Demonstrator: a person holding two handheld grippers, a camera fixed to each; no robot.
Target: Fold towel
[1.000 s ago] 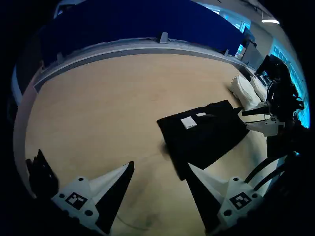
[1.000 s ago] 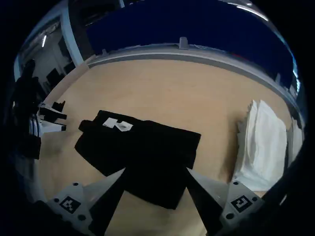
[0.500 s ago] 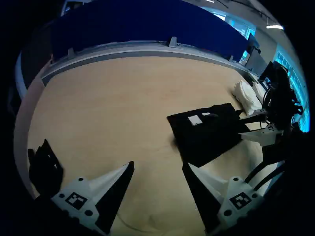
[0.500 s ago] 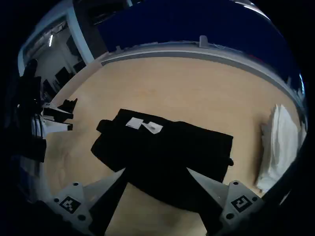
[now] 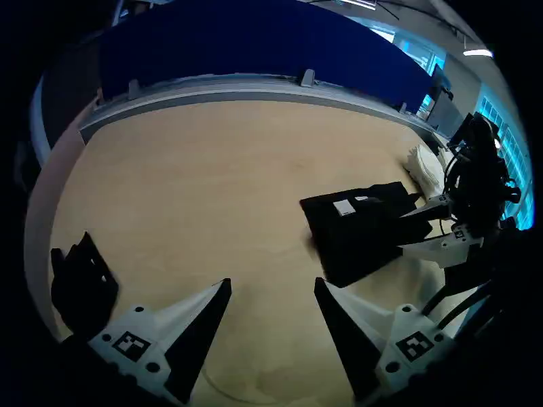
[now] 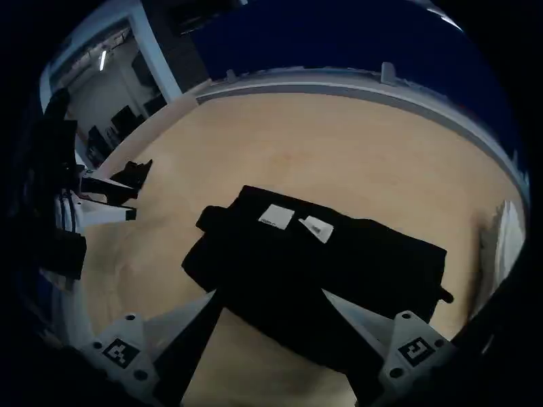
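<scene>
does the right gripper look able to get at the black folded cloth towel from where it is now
Probably yes. The right gripper is open, and the black folded cloth towel lies flat on the light wooden table just ahead of it, with nothing standing between them.

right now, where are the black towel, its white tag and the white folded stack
black towel (image 6: 353, 271), right gripper view, middle of the cloth
white tag (image 6: 277, 216), right gripper view, centre of the left tag
white folded stack (image 5: 424, 166), left gripper view, its near side
</scene>
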